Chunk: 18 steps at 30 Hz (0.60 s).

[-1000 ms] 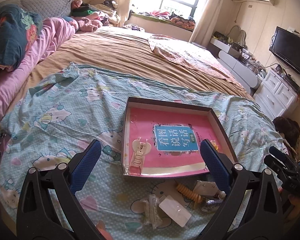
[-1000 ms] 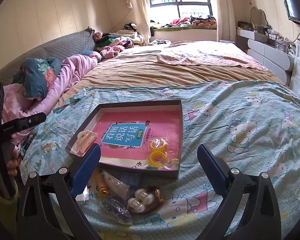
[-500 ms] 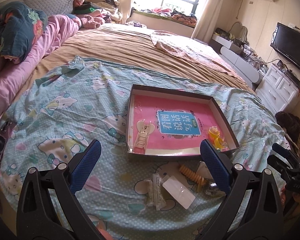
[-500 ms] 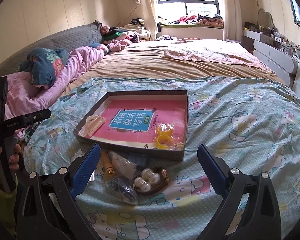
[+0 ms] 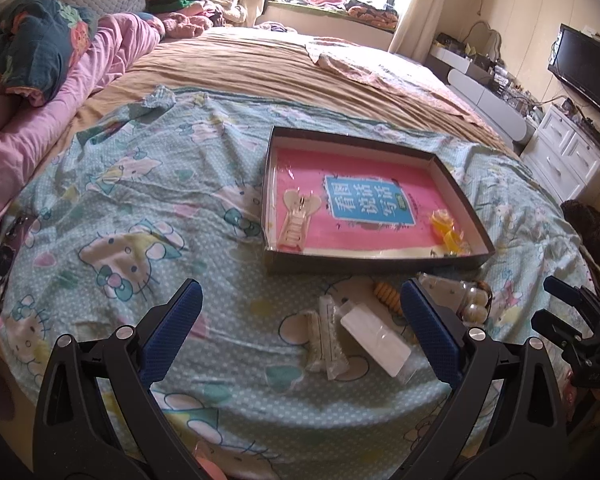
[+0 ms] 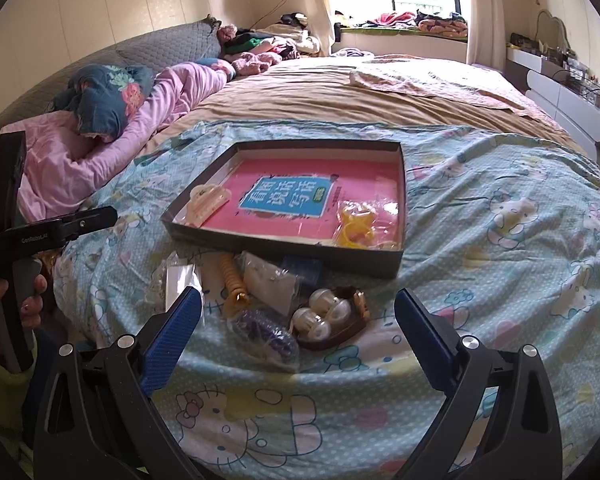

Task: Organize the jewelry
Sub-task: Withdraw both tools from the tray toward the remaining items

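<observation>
A shallow dark box (image 5: 380, 263) (image 6: 284, 246) with a pink book inside lies on the Hello Kitty sheet. In it are a cream hair claw (image 5: 298, 216) (image 6: 206, 200) and bagged yellow rings (image 5: 446, 230) (image 6: 356, 224). Before the box lie several loose pieces: a white packet (image 5: 374, 338), bagged beads (image 5: 328, 336), an orange coil (image 6: 232, 276), a dark purple bagged item (image 6: 266, 334) and a brown clip with pearls (image 6: 332, 318). My left gripper (image 5: 300, 328) is open, above the packets. My right gripper (image 6: 298, 330) is open, above the clip.
The bed carries a pink quilt and a dark floral pillow (image 5: 40, 40) at the left and a tan blanket (image 5: 280, 68) behind the box. A white dresser (image 5: 568, 160) and a TV (image 5: 588, 68) stand at the right. A phone (image 5: 8, 252) lies at the sheet's left edge.
Both grippers have drawn back from the box toward the bed's near edge, so the loose pieces now sit between their fingers. Both stayed open.
</observation>
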### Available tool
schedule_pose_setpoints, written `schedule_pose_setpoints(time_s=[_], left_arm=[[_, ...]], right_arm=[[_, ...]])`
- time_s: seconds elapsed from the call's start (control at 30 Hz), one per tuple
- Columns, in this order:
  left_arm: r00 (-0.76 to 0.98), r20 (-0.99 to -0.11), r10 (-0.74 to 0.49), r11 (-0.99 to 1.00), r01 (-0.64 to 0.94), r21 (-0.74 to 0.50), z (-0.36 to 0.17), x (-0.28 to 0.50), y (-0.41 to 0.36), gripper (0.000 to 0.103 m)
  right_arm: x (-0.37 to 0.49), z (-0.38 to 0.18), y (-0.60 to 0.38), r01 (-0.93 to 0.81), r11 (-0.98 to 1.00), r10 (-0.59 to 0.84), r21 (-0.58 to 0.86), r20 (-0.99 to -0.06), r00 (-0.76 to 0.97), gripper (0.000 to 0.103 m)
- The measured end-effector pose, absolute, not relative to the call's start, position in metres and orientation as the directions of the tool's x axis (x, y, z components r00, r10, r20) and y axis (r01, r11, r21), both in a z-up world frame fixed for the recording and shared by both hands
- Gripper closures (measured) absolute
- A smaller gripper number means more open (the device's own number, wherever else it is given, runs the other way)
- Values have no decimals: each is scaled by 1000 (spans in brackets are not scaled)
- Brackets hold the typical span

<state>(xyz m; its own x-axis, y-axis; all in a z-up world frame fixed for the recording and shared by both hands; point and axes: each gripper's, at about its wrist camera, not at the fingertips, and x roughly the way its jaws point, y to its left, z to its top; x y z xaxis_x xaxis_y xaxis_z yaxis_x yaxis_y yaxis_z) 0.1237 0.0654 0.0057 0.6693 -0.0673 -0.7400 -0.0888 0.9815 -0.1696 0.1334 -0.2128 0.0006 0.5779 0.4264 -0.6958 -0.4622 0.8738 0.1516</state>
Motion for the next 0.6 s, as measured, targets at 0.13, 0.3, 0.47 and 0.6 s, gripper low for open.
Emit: schedule_pose_setpoints(time_s=[0.13,0.3,0.47,0.6], left_arm=[[652,-756,-60,984,-86,-153,-3,119,64,10],[622,-781,-54,988,-82,-134,-18,113,60,10],[591,-804,-63,990,-67,-127,-32,112,56,24],[573,-816,-70,991,-52,-122,-40,113,52,44]], right_arm=[[130,-6,-209,-476,865,434,157,-708,557,7],[127,-17,-204,-490,857,438,160,-727,528,7],[124,-31,-199,-498,848,446,179,-750,489,10],[126,-42,-198,-494,845,452,204,-767,456,17]])
